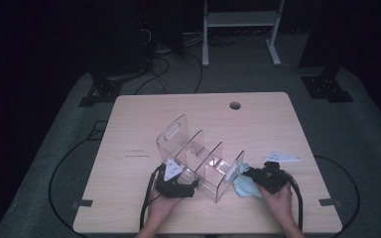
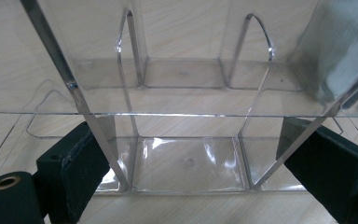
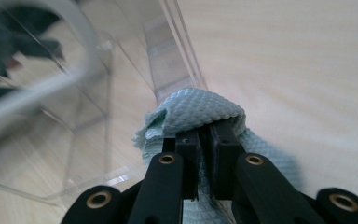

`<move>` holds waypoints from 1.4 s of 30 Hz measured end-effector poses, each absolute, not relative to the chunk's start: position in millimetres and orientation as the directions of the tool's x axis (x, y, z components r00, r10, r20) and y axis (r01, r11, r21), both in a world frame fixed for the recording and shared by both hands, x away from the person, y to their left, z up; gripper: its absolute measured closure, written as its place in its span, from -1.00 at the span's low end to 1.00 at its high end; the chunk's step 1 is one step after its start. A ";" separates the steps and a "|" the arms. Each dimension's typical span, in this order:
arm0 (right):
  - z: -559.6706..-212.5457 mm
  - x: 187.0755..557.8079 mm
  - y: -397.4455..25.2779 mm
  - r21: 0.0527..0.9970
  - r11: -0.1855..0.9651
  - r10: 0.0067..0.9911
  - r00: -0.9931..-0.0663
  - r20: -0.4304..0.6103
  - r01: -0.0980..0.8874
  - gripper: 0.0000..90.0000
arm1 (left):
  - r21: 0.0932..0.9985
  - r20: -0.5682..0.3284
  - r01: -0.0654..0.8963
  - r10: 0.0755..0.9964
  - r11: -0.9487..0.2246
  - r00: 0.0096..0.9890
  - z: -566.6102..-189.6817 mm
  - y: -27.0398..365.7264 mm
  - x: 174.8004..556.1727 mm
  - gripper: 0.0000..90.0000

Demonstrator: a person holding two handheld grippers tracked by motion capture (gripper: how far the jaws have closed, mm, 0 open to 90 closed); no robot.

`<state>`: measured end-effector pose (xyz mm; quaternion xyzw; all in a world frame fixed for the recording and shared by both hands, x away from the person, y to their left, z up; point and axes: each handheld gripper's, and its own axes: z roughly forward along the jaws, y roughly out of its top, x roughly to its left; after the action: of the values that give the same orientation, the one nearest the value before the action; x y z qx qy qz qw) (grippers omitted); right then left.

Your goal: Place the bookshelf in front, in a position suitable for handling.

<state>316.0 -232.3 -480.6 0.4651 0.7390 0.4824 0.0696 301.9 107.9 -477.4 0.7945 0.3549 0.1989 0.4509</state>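
A clear acrylic organizer [image 1: 198, 158] with several upright dividers stands on the wooden table [image 1: 144, 124], near its front. My left gripper [image 1: 194, 184] meets its front left end. In the left gripper view the jaws stand wide apart, one against each outer side of two dividers of the organizer [image 2: 186, 163], so my left gripper [image 2: 191, 135] holds it. My right gripper [image 1: 245, 173] is shut on a pale blue-green cloth [image 1: 243, 187] at the organizer's right end wall. In the right gripper view the cloth [image 3: 196, 109] bulges over the pinched jaws of my right gripper [image 3: 205, 130], against the organizer [image 3: 74, 116].
A round cable hole [image 1: 234, 105] lies near the table's far edge. The wood stretches bare to the left and behind the organizer. Beyond the table stand a white frame [image 1: 240, 29] and dark stands, with cables on the grey floor.
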 end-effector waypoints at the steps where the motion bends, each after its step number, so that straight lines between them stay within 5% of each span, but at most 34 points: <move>1: -488.0 318.1 -231.2 0.753 0.104 0.756 -0.544 0.364 0.649 0.87 | 0.857 -0.005 0.386 0.743 -0.342 0.669 -477.3 108.1 302.1 -0.81; 9: -491.4 318.5 -226.1 0.717 0.123 0.762 -0.528 0.375 0.686 0.87 | 0.856 -0.009 0.390 0.744 -0.340 0.668 -477.5 109.0 302.5 -0.81; 14: -485.3 312.2 -216.8 0.713 0.204 0.714 -0.600 0.360 0.671 0.87 | 0.854 -0.010 0.391 0.742 -0.342 0.670 -477.2 109.8 303.1 -0.81; 19: -489.4 322.3 -233.1 0.718 0.128 0.761 -0.532 0.371 0.684 0.87 | 0.855 -0.006 0.388 0.742 -0.344 0.670 -477.1 108.2 302.9 -0.81; 26: -485.7 303.7 -208.7 0.711 0.226 0.655 -0.645 0.394 0.665 0.87 | 0.854 -0.011 0.393 0.743 -0.341 0.669 -477.1 110.2 303.4 -0.81; 32: -480.3 309.4 -217.1 0.746 0.202 0.730 -0.605 0.316 0.634 0.87 | 0.854 -0.013 0.396 0.747 -0.337 0.664 -477.1 108.3 303.4 -0.81; 38: -472.7 299.4 -204.3 0.734 0.285 0.678 -0.670 0.300 0.617 0.87 | 0.854 -0.011 0.395 0.746 -0.340 0.666 -477.1 108.1 303.4 -0.81; 42: -459.9 306.5 -219.4 0.791 0.172 0.719 -0.624 0.307 0.587 0.87 | 0.856 -0.010 0.393 0.747 -0.337 0.664 -477.5 107.2 303.1 -0.81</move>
<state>306.5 -219.4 -459.9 0.4282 0.7623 0.4805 0.0687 303.1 107.2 -477.5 0.7936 0.3591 0.1972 0.4499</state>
